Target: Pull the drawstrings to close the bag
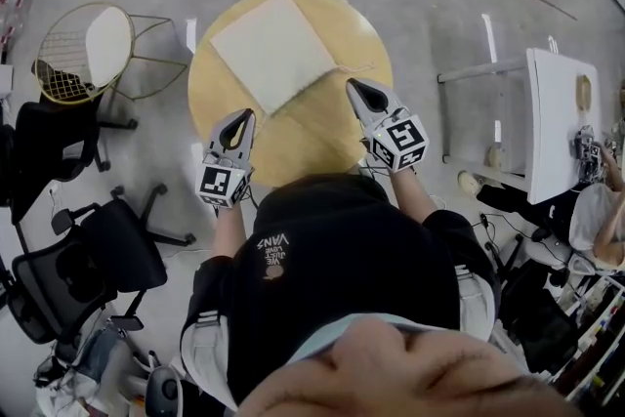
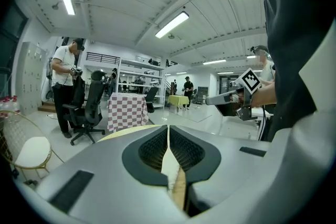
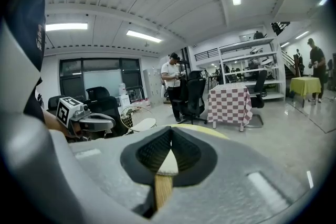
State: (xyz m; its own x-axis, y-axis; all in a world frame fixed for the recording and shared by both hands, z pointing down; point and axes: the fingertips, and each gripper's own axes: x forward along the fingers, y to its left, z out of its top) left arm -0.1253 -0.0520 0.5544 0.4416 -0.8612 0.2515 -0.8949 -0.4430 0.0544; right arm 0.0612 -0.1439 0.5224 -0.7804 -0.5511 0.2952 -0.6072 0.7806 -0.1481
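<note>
Cloth bag (image 1: 273,49) lies flat on the counter (image 1: 322,146) — soft, light, probably. Left gripper (image 1: 241,115) and right gripper (image 1: 354,85) have fingers pressed together, empty; thin drawstrings need a firm pinch near its mouth.

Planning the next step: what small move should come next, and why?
Probably open both jaws: left hand-held gripper and right hand-held gripper are shut, empty, not yet on the cream bag lying flat on the round table.

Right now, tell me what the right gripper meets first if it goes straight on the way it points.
Probably the bag on the table: the right gripper aims at the bag's right-hand corner. How high it is above the bag is unclear.
</note>
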